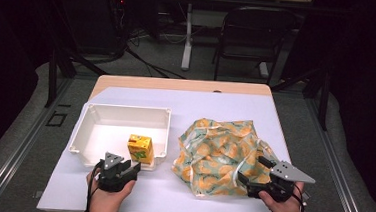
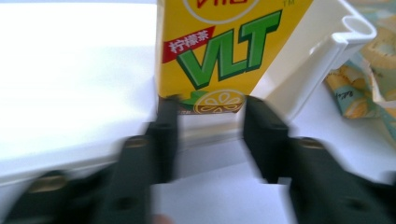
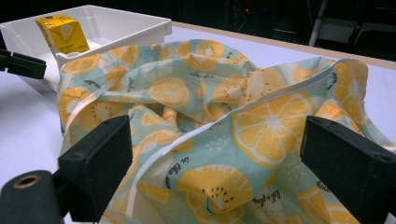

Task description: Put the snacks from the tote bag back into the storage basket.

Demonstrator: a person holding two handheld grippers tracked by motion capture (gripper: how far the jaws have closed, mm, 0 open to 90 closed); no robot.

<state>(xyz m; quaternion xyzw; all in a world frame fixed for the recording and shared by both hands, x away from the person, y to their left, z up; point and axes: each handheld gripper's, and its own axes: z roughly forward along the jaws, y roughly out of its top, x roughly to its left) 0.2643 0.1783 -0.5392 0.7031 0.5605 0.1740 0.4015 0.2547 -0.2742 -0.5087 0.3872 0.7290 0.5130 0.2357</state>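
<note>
In the left gripper view the yellow cardboard drink carton [image 2: 219, 51] is cut off by the top edge, so its round logo is half gone. The black jaws there are blurry. In the right gripper view the crumpled cloth bag with orange slices on it [image 3: 219, 135] runs off the bottom edge. It hides the near corner of the white plastic bin [image 3: 126, 25].

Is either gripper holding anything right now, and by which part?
Nothing held. Left gripper open before the juice carton; right gripper open over the fruit-print cloth.
</note>
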